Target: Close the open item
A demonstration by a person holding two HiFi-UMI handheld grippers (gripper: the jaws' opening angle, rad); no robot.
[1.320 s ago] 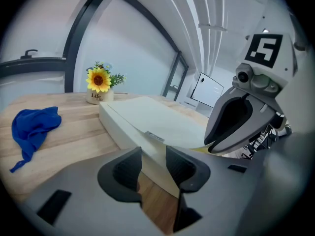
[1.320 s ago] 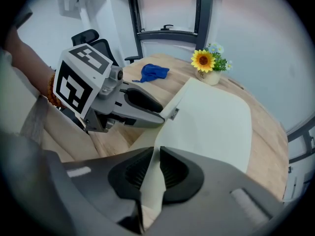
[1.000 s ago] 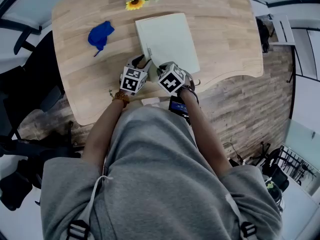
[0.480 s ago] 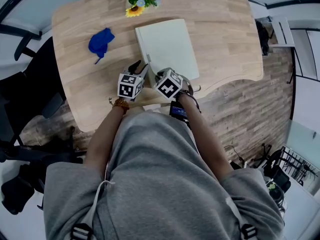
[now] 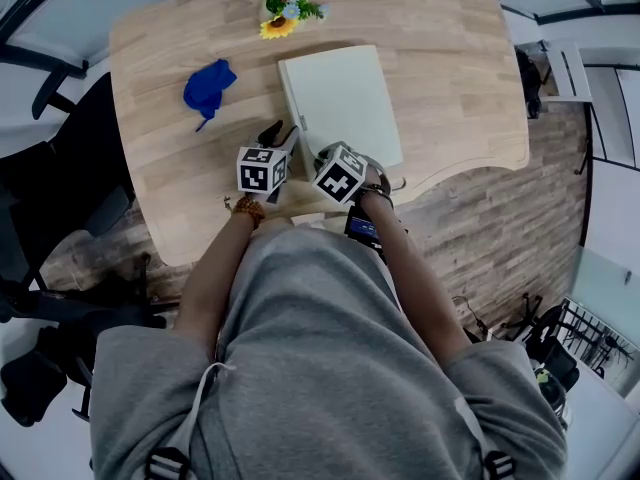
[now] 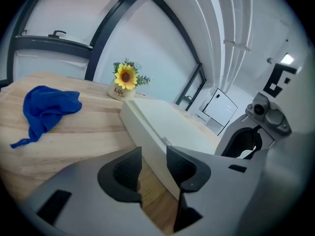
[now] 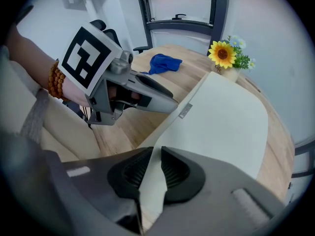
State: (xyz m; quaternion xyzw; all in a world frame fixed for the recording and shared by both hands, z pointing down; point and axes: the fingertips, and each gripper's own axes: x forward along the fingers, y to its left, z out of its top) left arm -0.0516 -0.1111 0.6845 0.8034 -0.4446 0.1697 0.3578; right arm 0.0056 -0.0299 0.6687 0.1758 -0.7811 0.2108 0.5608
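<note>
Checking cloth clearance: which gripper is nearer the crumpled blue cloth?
Left. The left gripper is right of the crumpled blue cloth, at the flat white box's corner; the right gripper is farther right, jaws just opening around that box's near edge.

Bare forearms [image 5: 215,268] reach forward side by side. The left gripper [image 6: 154,156] points shallowly downward, jaws apart. The right gripper [image 7: 156,157] tips steeply down, its jaws just opening around the white box [image 7: 231,127] edge.

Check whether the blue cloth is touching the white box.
Apart. The head view shows a strip of bare table between the blue cloth and the white box.
</note>
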